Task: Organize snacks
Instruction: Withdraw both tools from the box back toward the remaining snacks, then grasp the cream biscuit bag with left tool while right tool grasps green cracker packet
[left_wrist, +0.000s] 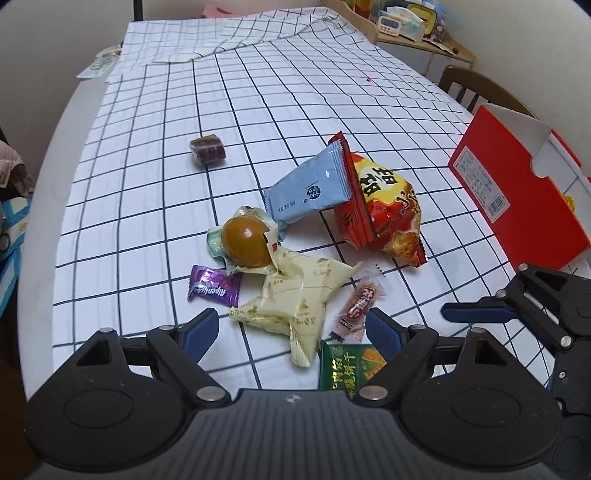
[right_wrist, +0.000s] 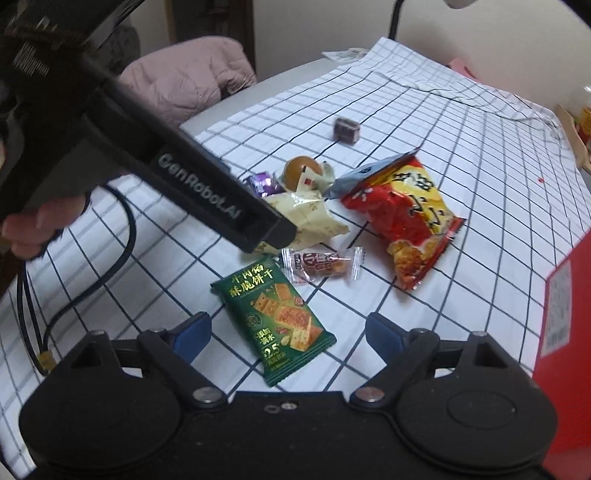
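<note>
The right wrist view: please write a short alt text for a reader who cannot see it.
An open right tool hangs over a green cracker packet on a checked tablecloth. Beyond it lie a small wrapped candy, a red snack bag and other snacks, with the black left tool body crossing from the upper left.

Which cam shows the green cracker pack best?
Right wrist: the green cracker pack lies whole and unobstructed, print readable, between the open fingers. Left wrist shows only its top edge, the rest hidden behind the gripper body.
</note>
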